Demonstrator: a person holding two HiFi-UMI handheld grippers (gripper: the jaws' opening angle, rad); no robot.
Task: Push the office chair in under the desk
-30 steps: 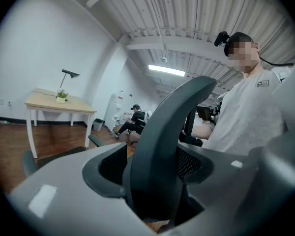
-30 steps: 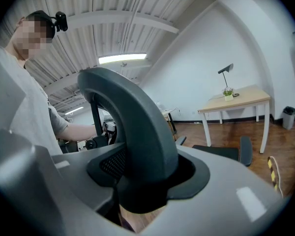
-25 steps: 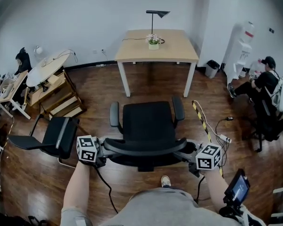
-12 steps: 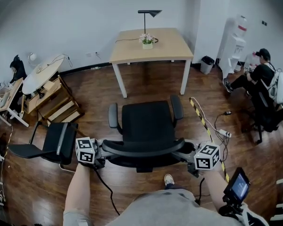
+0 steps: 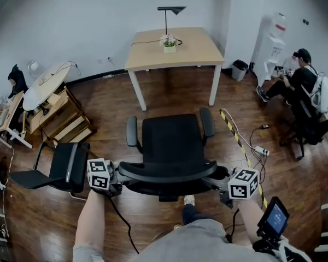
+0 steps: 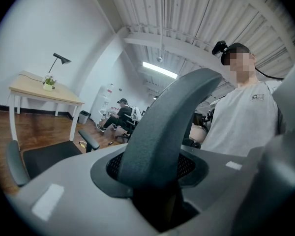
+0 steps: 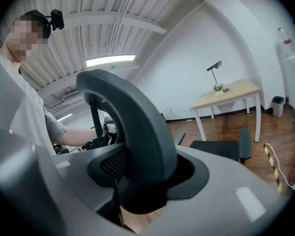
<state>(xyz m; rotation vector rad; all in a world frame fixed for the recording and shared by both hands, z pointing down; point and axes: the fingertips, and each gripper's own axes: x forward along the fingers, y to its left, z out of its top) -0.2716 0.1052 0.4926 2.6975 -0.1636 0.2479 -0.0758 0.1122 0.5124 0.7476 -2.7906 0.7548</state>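
Black office chair (image 5: 172, 146), clenched by left tool (image 5: 118, 178) and right tool (image 5: 218, 180), faces desk (image 5: 199, 51); cable (image 5: 241, 146) seemingly alongside.

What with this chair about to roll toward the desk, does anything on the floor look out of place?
Yes: a yellow-and-black cable strip and a white power strip lie loose on the floor right of the office chair. They sit beside the path to the desk, not across it.
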